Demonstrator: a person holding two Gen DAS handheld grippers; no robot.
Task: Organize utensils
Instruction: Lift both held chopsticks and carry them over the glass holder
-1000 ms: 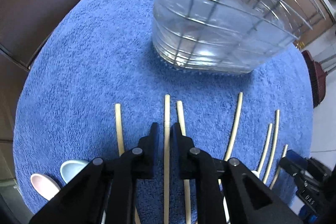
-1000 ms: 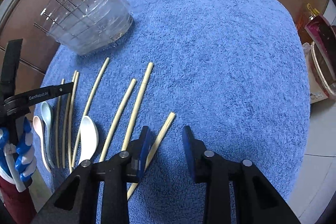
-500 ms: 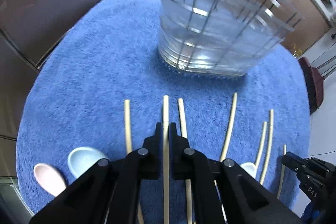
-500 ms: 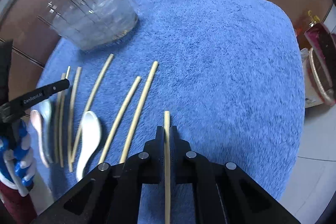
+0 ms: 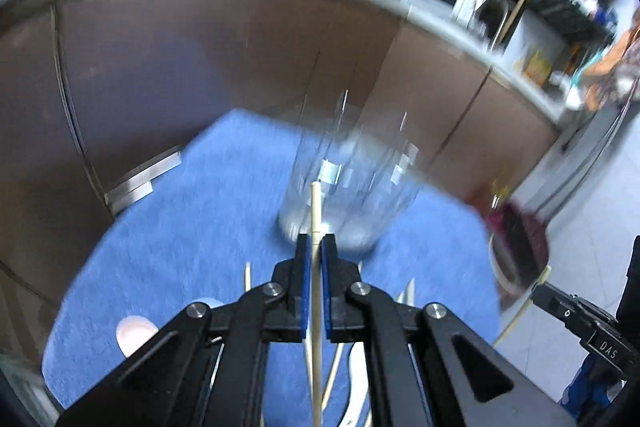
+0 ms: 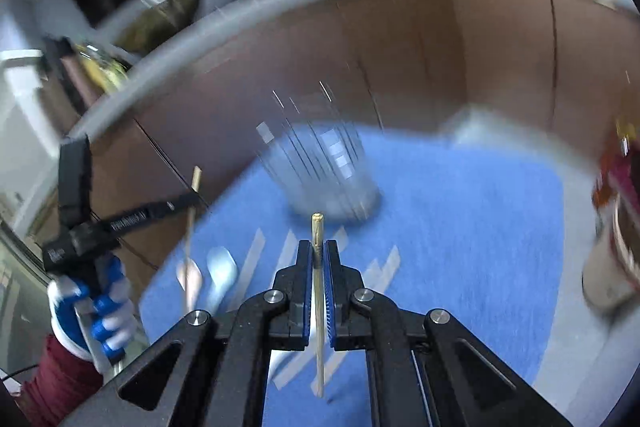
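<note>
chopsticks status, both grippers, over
Left gripper shut on pale wooden chopstick. Right gripper likewise. Clear wire-ribbed holder ahead, nothing between.

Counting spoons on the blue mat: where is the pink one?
In the left wrist view, the pink spoon lies at the blue mat's lower-left edge, beside a pale blue spoon.

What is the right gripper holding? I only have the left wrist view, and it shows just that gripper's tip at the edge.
Observer: The right gripper is shut on a chopstick, whose tip pokes out past the fingertips.
Operator: Which way does it aim?
Observer: Toward the clear utensil holder on the blue mat, which is blurred in this view.
Operator: Anything on my own side that I miss?
Observer: The hand on the left gripper wears a white and blue glove over a dark red sleeve.
</note>
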